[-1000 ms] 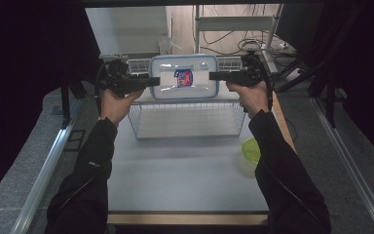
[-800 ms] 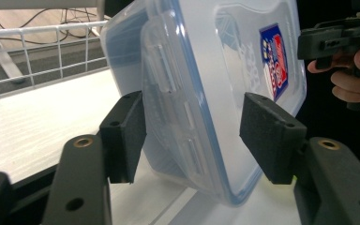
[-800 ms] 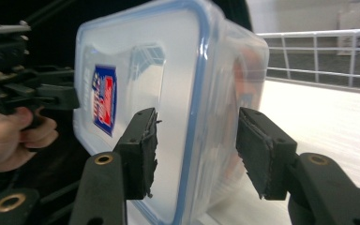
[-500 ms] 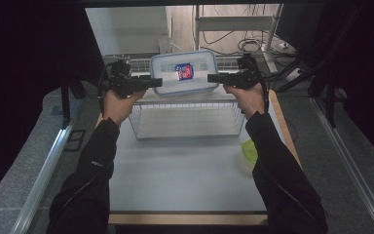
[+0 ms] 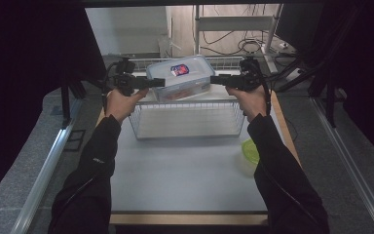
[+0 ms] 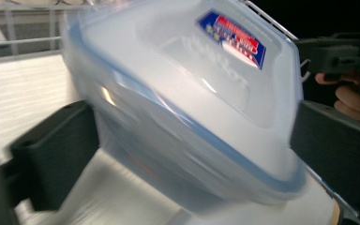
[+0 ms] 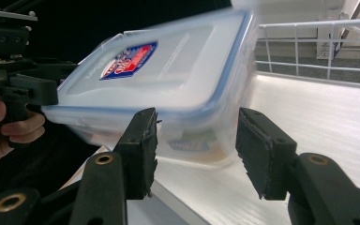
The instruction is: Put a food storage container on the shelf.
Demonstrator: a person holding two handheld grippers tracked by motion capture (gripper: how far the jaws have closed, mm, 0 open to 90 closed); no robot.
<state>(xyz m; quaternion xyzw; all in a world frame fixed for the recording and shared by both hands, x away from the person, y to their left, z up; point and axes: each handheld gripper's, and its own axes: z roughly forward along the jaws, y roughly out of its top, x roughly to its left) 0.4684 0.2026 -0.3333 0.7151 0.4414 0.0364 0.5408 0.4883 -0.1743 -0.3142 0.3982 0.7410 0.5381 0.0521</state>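
Since a second ago, we have carried the box [image 5: 180, 77] farther back over the basket [image 5: 187, 121]. Left gripper [image 5: 148, 83] and right gripper [image 5: 219, 79]: jaws apart, pressing its two ends between them. Lift done; set-down remains, destination unknown.

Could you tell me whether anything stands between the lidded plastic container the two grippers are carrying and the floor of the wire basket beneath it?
Nothing visible does. The plastic container is held between the left gripper and right gripper above the wire basket, whose floor looks bare. The green-lidded tub sits outside the basket.
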